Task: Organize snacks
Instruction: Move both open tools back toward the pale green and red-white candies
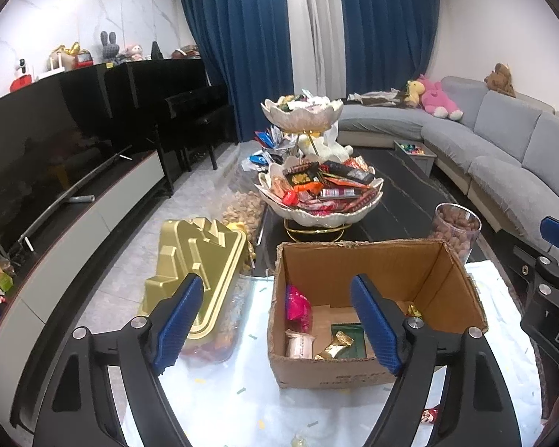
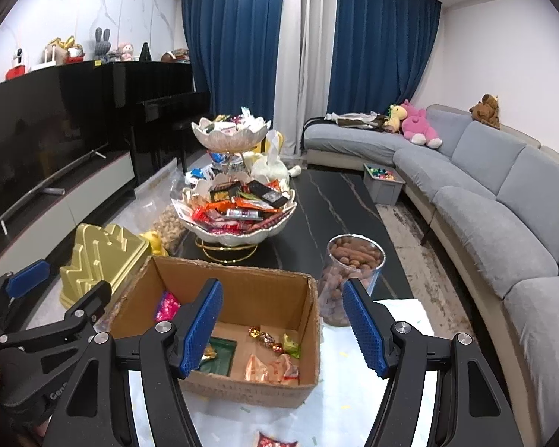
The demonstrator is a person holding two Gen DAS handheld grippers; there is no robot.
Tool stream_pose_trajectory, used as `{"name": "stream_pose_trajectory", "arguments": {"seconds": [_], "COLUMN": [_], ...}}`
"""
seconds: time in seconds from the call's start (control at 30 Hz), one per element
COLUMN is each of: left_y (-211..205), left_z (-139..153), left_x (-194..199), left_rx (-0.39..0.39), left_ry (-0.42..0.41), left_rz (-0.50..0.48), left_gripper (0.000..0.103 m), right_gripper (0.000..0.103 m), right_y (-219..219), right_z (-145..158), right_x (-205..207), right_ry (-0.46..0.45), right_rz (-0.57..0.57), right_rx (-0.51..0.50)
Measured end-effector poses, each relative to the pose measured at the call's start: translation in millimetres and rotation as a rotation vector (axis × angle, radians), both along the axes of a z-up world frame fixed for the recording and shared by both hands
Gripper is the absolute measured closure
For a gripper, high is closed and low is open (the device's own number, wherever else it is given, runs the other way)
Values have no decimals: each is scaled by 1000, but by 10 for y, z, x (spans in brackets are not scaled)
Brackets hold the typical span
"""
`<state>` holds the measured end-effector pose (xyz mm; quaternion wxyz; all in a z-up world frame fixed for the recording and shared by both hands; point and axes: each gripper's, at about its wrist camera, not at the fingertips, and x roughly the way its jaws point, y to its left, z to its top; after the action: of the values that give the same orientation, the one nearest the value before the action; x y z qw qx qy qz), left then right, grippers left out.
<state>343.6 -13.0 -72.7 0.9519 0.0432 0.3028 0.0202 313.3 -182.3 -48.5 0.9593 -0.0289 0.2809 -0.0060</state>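
A: We start at the left. What do we record there?

B: We note the gold tray (image 1: 193, 260), a moulded plastic insert resting on the table's left edge, just beside the cardboard box (image 1: 361, 372). Under its near end sits a clear container whose contents we cannot identify.

A: And the left gripper (image 1: 275, 320)?

B: We find its jaws spread wide with nothing between the blue pads. It hangs above the box's near left corner; the left pad overlaps the gold tray in view, the right pad overlaps the box interior.

A: Box contents?

B: We count a pink packet (image 1: 299, 307) against the left wall, a white wrapped snack (image 1: 299, 343), a gold-wrapped candy (image 1: 335, 344), a green packet (image 2: 220, 350), and further wrapped sweets (image 2: 270, 339) toward the right wall.

A: Behind the box?

B: We see the two-tier snack stand (image 1: 316, 201), both bowls heaped with packets, on the dark coffee table (image 2: 339, 201).

A: Further right?

B: We log the clear jar of nuts (image 2: 354, 260), upright and just beside the box's right wall. The right gripper (image 2: 281, 324) hangs with jaws apart and empty, straddling that wall. One wrapped candy (image 1: 429, 415) lies on the white cloth (image 1: 503, 305) near the front edge.
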Motion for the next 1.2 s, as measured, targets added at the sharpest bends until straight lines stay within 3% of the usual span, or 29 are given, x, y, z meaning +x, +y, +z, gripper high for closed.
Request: {"name": "stream_pose_trajectory", "arguments": {"seconds": [0.27,0.37,0.6,0.87,1.2], "left_y": [-15,-13,-11,-4,7], "left_z": [130,181,228,134,-91], "left_x": [-287,-389,-620,-806,-1028], "left_rx": [-1,1,-1,13,27], "left_ry": [-20,-31,-47,-50,-67], "left_rz": [12,15,21,32,40], "left_gripper": [21,17,11,2,1], "right_gripper": [35,22,22,22,22], "right_y": [-43,-74,-110,-130,-119], "right_z": [92,111,126,36,-237], "right_x": [-300,-422,-647,-825,-993], "right_ry": [-19,-34,-49,-40,-15], "right_rz": [-8,-21,-38,-48,-31], "right_rx": [2,4,14,20,20]}}
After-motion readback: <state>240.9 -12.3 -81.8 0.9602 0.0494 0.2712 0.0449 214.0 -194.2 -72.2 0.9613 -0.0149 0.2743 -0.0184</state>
